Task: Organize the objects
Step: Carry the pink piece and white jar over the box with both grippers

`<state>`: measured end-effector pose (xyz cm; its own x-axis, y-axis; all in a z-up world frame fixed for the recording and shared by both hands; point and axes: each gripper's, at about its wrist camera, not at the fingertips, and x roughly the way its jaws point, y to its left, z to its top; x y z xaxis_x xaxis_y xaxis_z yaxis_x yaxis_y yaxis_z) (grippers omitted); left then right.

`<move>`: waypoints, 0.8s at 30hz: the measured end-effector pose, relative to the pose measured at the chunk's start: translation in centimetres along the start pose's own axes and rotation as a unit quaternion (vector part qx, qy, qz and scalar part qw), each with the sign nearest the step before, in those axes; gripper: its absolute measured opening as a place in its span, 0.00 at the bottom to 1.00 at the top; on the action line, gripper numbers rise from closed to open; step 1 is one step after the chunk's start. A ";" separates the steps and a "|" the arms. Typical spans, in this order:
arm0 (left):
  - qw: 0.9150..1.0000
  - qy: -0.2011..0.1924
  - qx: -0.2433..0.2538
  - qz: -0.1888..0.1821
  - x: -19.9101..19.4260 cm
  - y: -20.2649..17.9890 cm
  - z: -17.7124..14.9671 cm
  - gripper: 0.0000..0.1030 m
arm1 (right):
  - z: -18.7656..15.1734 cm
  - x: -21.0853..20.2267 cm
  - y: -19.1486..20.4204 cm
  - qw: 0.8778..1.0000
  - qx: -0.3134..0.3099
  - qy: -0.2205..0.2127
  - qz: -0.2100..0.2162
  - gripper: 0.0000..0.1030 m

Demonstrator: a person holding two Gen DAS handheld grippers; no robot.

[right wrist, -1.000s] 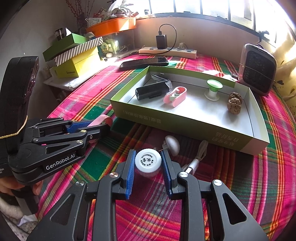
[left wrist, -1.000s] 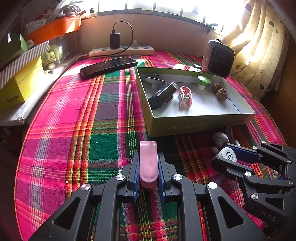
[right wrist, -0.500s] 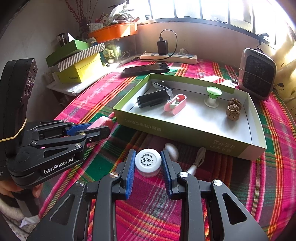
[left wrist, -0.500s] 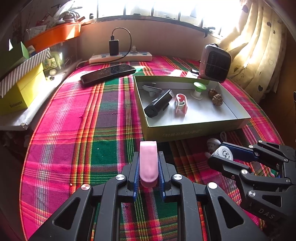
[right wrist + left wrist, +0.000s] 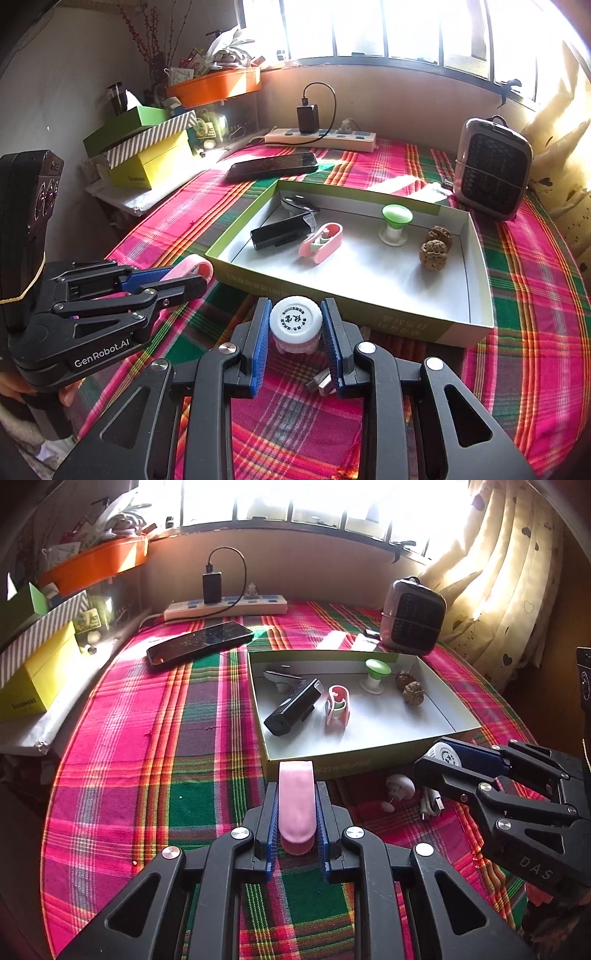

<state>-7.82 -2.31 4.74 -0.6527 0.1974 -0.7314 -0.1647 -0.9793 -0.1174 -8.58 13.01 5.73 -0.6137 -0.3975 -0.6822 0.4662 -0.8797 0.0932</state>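
In the left wrist view my left gripper is shut on a flat pink clip-like piece, held above the plaid cloth just before the box's near wall. My right gripper is shut on a small jar with a white printed cap, lifted off the cloth. The shallow green box with a white inside lies ahead of both. It holds a black device, a pink tape holder, a green-topped spool and two walnuts. The right gripper shows at the right of the left view.
A small white knob-shaped item and a USB cable end lie on the cloth before the box. Behind it are a phone, a power strip and a small heater. Stacked boxes stand at the left edge.
My right gripper has risen with the jar, and the white knob-shaped item is now hidden behind it in the right view. The left gripper still holds the pink piece, nearly unmoved.
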 end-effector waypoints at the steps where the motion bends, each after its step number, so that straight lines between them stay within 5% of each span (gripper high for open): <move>1: 1.000 0.000 0.000 -0.002 0.0 -0.1 0.1 0.16 | 0.2 0.0 -0.2 1.000 0.000 -0.001 -0.001 0.28; 24: 1.000 0.001 0.014 -0.021 2.8 -1.5 3.5 0.16 | 6.3 3.7 -4.4 1.000 0.004 0.002 -0.025 0.28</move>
<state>-11.97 -0.10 5.23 -0.6433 0.2386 -0.7275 -0.2130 -0.9685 -0.1293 -16.91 13.76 7.31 -0.6331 -0.3528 -0.6890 0.4305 -0.9002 0.0655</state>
